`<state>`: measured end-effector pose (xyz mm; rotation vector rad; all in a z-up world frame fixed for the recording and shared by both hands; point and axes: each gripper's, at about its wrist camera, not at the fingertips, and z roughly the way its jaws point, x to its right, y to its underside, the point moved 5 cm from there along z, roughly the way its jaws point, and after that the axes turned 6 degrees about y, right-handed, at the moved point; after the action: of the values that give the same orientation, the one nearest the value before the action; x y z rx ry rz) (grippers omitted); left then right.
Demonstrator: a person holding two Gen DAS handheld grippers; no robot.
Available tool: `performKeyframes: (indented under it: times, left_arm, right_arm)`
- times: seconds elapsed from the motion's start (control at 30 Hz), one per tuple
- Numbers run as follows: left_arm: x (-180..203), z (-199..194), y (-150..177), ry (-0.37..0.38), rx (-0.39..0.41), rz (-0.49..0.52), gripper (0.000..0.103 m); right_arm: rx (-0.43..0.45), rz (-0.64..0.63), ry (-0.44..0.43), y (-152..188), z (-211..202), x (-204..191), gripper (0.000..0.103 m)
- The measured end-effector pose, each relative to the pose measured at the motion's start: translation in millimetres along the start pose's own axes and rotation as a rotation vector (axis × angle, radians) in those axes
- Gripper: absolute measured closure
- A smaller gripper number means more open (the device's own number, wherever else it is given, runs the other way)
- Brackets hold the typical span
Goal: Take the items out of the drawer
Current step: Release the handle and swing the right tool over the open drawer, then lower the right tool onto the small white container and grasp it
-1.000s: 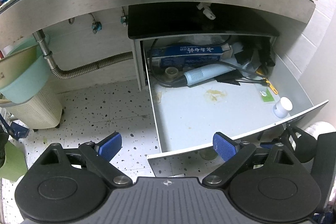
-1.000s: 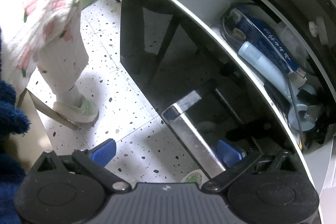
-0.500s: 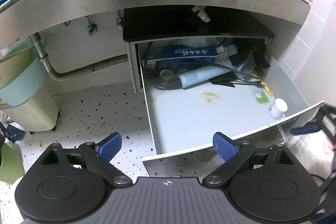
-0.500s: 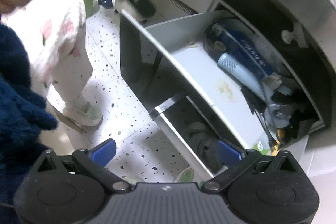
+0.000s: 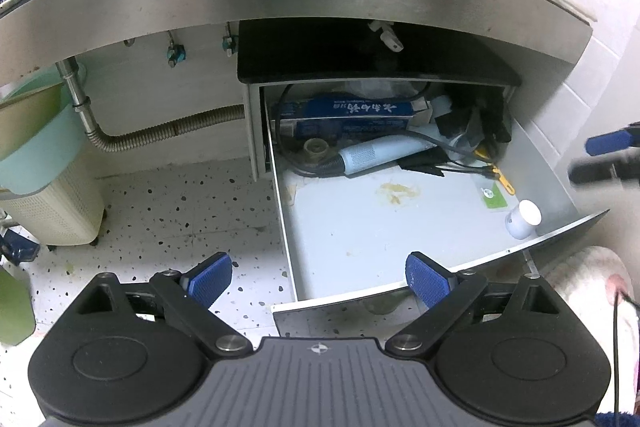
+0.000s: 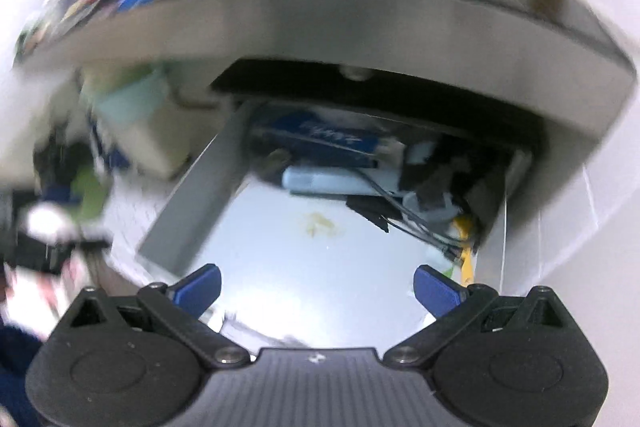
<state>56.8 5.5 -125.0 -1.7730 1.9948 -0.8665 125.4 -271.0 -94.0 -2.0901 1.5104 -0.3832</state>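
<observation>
- Left gripper point(image 5: 318, 281) and right gripper point(image 6: 318, 287): jaws spread wide, holding nothing.
- Drawer point(image 5: 552, 231) stands pulled out.
- Box point(image 5: 344, 109), tube point(image 5: 376, 155), bottle point(image 5: 522, 219) all lie inside; removal not begun.

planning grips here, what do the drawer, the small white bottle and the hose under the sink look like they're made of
Drawer: seemingly painted or coated sheet metal, smooth matte grey with thin folded walls; could be laminate.
Small white bottle: probably plastic, opaque white with a slight sheen and a flat cap.
Hose: corrugated flexible metal, going by its ribbed silvery surface.
</observation>
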Motion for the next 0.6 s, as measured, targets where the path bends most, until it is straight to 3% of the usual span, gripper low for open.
performKeyframes:
  times: [0.2, 0.33, 0.43, 0.6]
  left_arm:
    - [-6, 5, 0, 0.003, -0.009, -0.015, 0.009]
    - [-8, 9, 1, 0.011, -0.016, -0.022, 0.009]
    - [-9, 12, 3, 0.019, -0.022, -0.028, 0.009]
    - [-11, 14, 4, 0.034, -0.028, -0.041, 0.009]
  right_arm:
    - [-0.084, 0.106, -0.002, -14, 41, 34, 0.000]
    - [-0.188, 0.155, -0.010, -9, 71, 43, 0.000]
    - [-0.277, 0.139, 0.062, 1, 92, 47, 0.000]
    - [-0.351, 0.192, 0.177, 15, 112, 61, 0.000]
